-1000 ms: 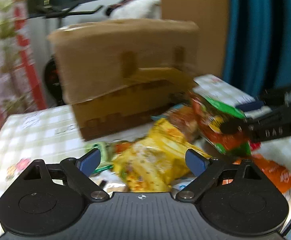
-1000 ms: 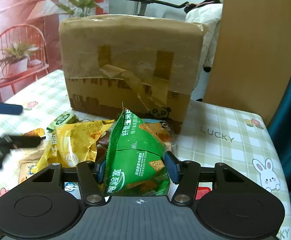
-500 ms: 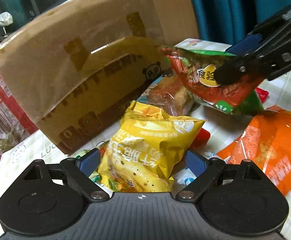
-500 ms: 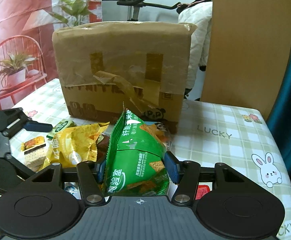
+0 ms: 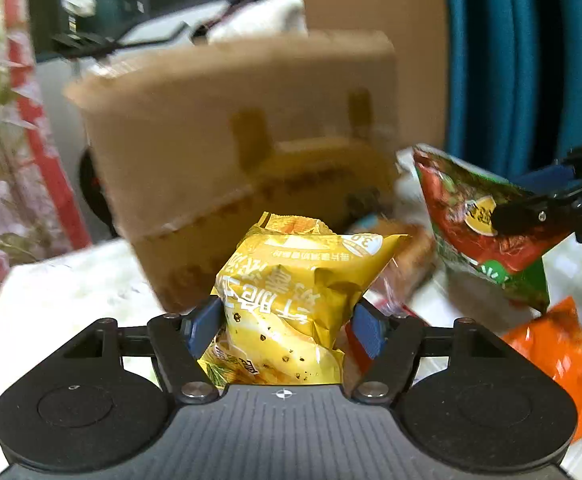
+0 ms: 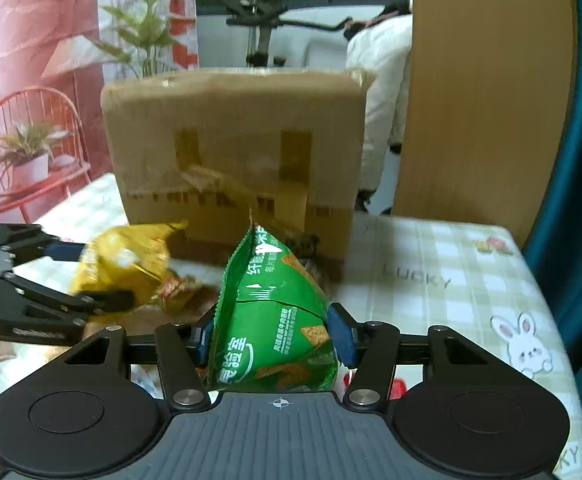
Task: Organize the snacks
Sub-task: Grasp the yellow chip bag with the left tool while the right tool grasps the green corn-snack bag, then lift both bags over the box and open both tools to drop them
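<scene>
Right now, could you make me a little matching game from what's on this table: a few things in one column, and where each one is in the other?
Things:
1. yellow snack bag
2. green snack bag
3. orange packet
4. cardboard box

Places:
A. standing at the back of the table
B. held in the left tongs
C. lying on the tablecloth
D. held in the right tongs

Pairs: 1-B, 2-D, 3-C, 4-A

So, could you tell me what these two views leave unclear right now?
- Cardboard box top: above both cameras, so open or shut is unknown.
- Box print: motion-blurred in both views.
- Yellow bag bottom: hidden behind the left gripper body.
- Orange packet: blurred, cut by the frame edge.
</scene>
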The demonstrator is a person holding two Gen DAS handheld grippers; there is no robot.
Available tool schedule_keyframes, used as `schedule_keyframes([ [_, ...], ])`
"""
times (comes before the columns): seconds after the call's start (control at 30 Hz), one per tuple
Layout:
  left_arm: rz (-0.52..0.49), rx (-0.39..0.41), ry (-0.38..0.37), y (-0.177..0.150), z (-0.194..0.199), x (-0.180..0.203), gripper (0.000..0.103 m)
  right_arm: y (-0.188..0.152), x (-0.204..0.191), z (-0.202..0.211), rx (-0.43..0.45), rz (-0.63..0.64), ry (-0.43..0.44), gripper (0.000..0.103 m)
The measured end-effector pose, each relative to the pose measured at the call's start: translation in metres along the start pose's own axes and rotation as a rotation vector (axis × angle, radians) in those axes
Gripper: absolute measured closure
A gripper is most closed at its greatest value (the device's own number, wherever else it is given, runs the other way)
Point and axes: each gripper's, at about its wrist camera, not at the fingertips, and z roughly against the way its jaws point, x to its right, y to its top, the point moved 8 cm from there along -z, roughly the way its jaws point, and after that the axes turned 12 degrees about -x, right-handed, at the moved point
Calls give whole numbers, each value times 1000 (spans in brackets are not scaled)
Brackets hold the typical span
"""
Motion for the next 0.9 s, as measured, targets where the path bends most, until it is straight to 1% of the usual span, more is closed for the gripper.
schedule_keyframes([
  [0.17, 52, 105, -5, 16, 39, -18, 30, 21, -1, 22, 74, 20, -12, 55],
  [0.37, 101, 224, -4, 49, 80, -36, 30, 56, -3, 53, 174, 30, 0, 55],
  [0.47, 114, 286, 2, 70, 98, -41, 30, 80, -4, 72, 237, 47, 14, 55],
  [0.57, 133, 337, -4, 93, 109, -45, 30, 111, -3, 90, 309, 77, 16, 55],
  [0.67, 151, 378, -6, 120, 111, -53, 30, 150, -3, 104, 377, 108, 18, 55],
  [0.77, 159, 409, 3, 147, 106, -60, 30, 189, -1, 105, 446, 151, 11, 55],
  [0.83, 177, 409, -2, 168, 96, -67, 29, 214, 5, 96, 472, 153, 15, 55],
  [0.9, 209, 387, -12, 186, 80, -76, 29, 234, 10, 79, 493, 142, 20, 55],
])
